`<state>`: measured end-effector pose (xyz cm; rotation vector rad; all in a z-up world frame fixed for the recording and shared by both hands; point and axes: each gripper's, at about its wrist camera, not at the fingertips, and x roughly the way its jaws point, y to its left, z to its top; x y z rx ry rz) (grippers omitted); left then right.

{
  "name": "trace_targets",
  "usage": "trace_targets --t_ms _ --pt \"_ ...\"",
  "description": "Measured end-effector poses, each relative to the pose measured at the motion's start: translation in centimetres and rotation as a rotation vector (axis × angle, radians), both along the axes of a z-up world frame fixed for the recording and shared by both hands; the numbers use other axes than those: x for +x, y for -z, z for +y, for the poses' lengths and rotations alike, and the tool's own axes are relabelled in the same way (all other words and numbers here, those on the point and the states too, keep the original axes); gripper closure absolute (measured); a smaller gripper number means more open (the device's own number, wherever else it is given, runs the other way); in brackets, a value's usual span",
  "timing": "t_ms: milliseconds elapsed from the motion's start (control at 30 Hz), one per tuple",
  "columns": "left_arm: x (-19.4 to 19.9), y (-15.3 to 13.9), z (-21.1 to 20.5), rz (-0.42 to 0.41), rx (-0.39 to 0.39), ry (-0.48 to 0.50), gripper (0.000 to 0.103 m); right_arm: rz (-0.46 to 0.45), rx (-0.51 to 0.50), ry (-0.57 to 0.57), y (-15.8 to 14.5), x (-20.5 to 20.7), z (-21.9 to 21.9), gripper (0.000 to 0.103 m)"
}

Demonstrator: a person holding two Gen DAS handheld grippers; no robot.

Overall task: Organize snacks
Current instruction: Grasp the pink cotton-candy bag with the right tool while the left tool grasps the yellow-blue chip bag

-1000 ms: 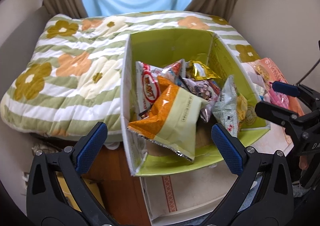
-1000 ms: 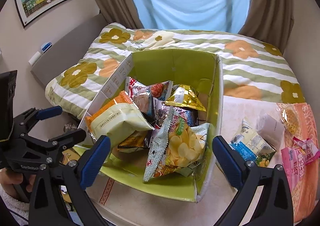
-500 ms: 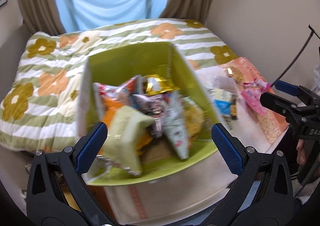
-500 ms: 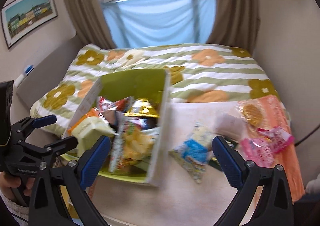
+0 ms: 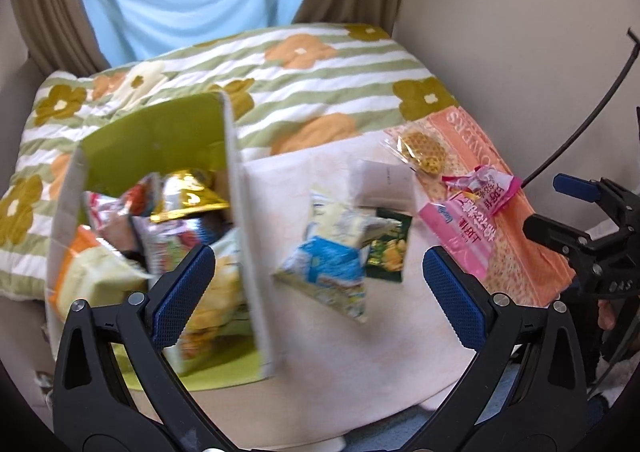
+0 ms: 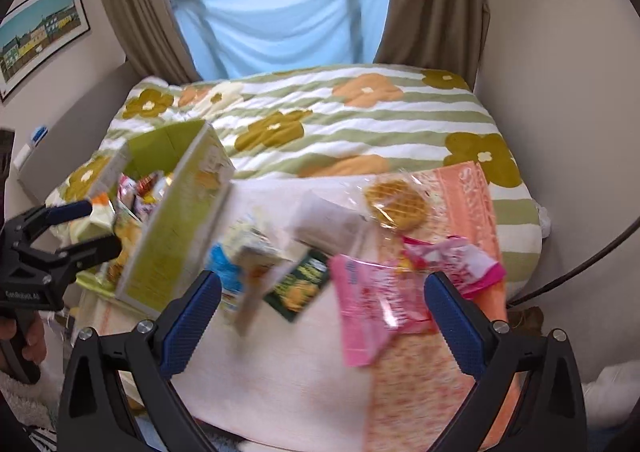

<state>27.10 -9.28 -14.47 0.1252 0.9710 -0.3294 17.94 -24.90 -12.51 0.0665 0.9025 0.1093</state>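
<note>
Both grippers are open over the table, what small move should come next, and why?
Probably lower the left gripper onto the blue-and-white bag and close on it. That bag lies loose on the table just outside the green box, roughly between the open jaws, while the box already holds most snacks.

A tall green cardboard box (image 5: 168, 139), crammed with snack bags, walled off the left of the pale tabletop (image 5: 360, 352). Beside its right wall, loose packets crowded the middle: a blue-and-white crisp bag (image 5: 332, 252), a small dark green packet (image 5: 386, 252), a pink packet (image 6: 368, 308) and a clear-wrapped round waffle (image 6: 394, 203). Bare table lay open along the near edge, in front of the packets.
</note>
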Motion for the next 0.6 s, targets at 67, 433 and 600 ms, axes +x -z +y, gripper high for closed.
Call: trace_targets --t_ms 67,433,600 --pt "0.4 0.7 -1.6 0.013 0.023 -0.009 0.0 0.023 0.005 -0.033 0.6 0.4 -1.7 0.002" --pt "3.8 6.2 -6.5 0.125 0.242 0.044 0.0 0.149 0.075 -0.087 6.0 3.2 -5.9 0.002" --pt "5.5 8.9 -7.7 0.184 0.335 0.121 0.0 0.196 0.079 -0.082 8.3 3.7 -5.6 0.002"
